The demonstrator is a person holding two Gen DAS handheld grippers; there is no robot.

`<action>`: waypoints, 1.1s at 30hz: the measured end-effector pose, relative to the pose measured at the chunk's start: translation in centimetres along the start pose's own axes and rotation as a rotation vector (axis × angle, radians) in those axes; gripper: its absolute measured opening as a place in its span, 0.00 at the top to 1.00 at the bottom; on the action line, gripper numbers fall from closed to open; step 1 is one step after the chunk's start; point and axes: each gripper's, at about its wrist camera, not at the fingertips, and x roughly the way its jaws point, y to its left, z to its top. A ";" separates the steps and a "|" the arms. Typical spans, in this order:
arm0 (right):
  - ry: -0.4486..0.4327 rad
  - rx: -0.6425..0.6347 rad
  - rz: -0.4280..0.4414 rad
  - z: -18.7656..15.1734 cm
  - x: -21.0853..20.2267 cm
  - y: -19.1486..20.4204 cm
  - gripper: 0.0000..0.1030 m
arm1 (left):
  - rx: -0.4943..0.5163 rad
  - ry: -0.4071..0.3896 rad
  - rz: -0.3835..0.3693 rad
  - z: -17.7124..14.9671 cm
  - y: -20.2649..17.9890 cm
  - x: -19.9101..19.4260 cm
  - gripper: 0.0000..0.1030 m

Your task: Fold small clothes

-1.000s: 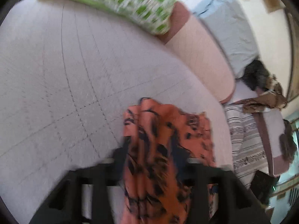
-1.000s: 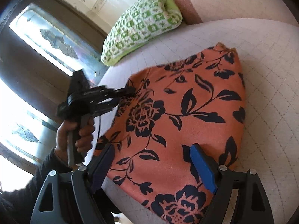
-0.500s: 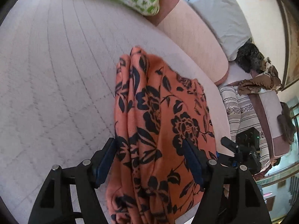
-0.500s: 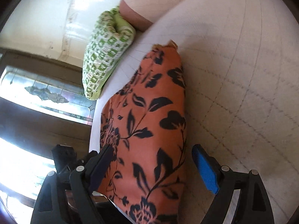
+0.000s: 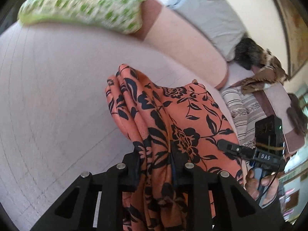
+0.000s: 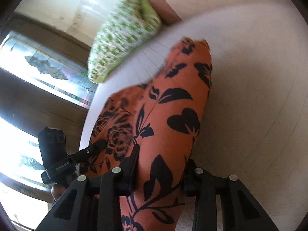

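Orange cloth (image 5: 173, 119) with black flower print lying on pale quilted bed (image 5: 53, 88), near edge bunched into folds and lifted off the surface. Left gripper (image 5: 155, 165) jaws just closed, now clamped on the gathered folds at the cloth's near end; fabric pinched tight between the pads and hanging down below them. Right gripper (image 6: 160, 171) jaws likewise just closed, gripping the cloth's other near part, fabric filling the gap between the pads and draping under. Far end of cloth (image 6: 192, 46) resting on bed, pointing toward green-and-white pillow (image 6: 125, 34). In the left view, right gripper seen from outside (image 5: 225, 145), its fingers laid onto the cloth's right edge, hand (image 5: 258, 184) wrapped on the handle below. In the right view, left gripper seen from outside (image 6: 100, 144), fingertips on the cloth's left edge by the large flower. Pink bolster (image 5: 182, 44) beyond the pillow, grey pillow (image 5: 207, 11) behind it. Striped fabric (image 5: 244, 111) and brown heap (image 5: 263, 73) off to the right of the bed. Window (image 6: 48, 63) at left in the right view. Both views blurred at the far end.
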 end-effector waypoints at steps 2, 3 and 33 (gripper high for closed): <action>-0.031 -0.032 -0.010 1.1 -2.3 0.6 0.64 | 0.034 -0.027 -0.017 1.0 -2.0 -0.4 0.75; -0.050 -0.042 -0.012 1.5 -3.6 0.6 0.64 | 0.050 -0.042 -0.032 1.1 -2.6 -1.1 0.75; -0.214 0.077 -0.278 1.9 -11.0 -16.0 0.44 | 0.095 -0.054 0.095 -2.6 0.9 4.9 0.41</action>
